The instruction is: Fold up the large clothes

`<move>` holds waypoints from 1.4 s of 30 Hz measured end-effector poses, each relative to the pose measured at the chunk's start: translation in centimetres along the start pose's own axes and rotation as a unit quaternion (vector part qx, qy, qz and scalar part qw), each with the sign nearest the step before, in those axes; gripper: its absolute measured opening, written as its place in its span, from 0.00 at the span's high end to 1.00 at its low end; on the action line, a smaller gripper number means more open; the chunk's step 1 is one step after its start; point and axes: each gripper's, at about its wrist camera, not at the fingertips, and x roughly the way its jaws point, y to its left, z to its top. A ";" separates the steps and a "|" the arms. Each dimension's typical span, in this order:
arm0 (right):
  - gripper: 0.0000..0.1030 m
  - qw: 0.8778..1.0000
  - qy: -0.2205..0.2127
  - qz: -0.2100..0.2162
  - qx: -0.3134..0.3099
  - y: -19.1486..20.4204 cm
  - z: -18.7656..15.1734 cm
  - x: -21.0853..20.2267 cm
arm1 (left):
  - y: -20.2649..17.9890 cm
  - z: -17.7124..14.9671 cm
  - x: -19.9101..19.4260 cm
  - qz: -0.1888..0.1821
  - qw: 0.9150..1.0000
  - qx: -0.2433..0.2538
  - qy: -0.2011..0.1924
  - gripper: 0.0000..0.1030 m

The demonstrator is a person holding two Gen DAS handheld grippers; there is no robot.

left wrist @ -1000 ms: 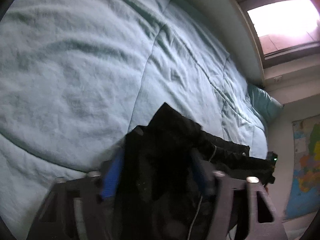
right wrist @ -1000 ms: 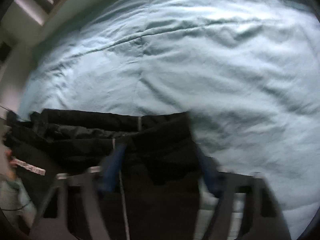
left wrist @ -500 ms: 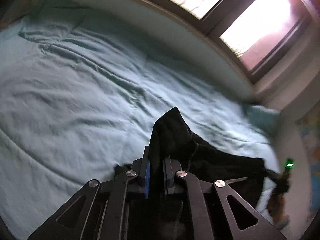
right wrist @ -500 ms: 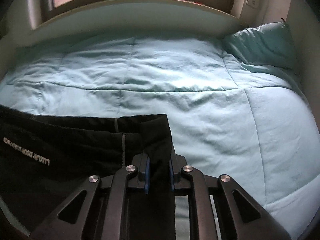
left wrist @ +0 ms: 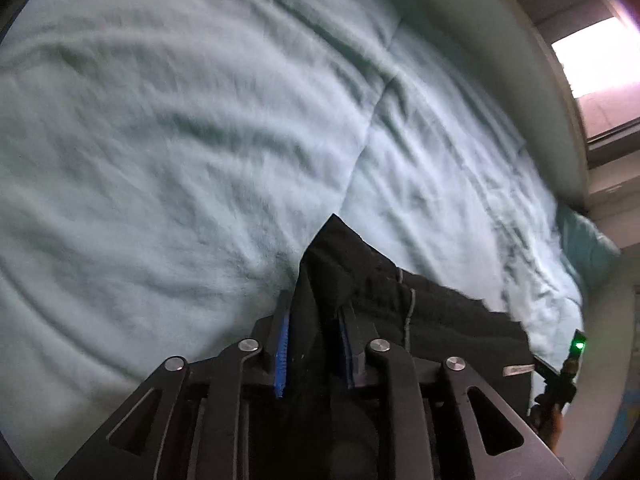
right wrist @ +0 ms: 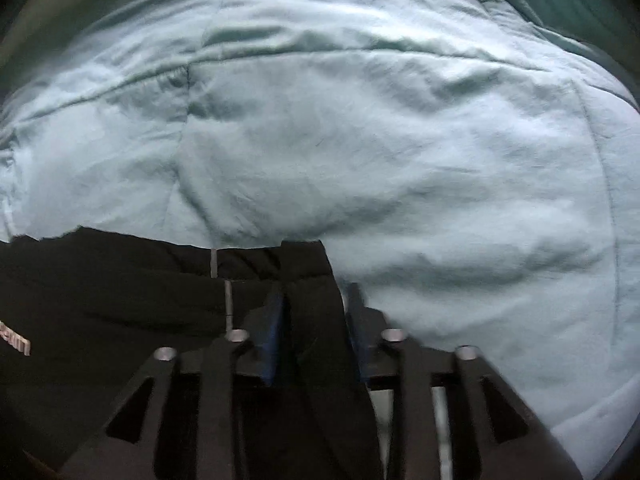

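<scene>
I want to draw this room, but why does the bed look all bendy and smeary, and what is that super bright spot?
Left wrist view: the fisheye lens bulges the teal duvet, motion smears its wrinkles, and the window glares white in the upper right corner. Right wrist view: same bulge, dimmer and softer light, and the black garment is almost too dark for detail.

Garment lies on the quilt, near edge of bed. L gripper sits over one corner of it, R gripper over the other; cloth between both sets of jaws, which are opening. Pillow at far right of bed, window behind it.
</scene>
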 end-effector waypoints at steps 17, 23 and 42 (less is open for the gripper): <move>0.34 0.992 -0.042 0.110 -0.033 10.3 -14.3 -10.5 | -9.3 -15.7 -5.8 -0.019 0.993 0.118 0.009 0.67; 0.25 0.996 -0.009 0.075 -0.050 11.8 -15.3 -6.6 | -7.1 -16.9 0.1 -0.017 0.996 0.055 0.062 0.67; 0.24 0.994 -0.039 0.094 0.033 1.5 -13.6 -10.4 | -4.3 -13.8 -8.0 0.022 0.993 0.111 -0.018 0.67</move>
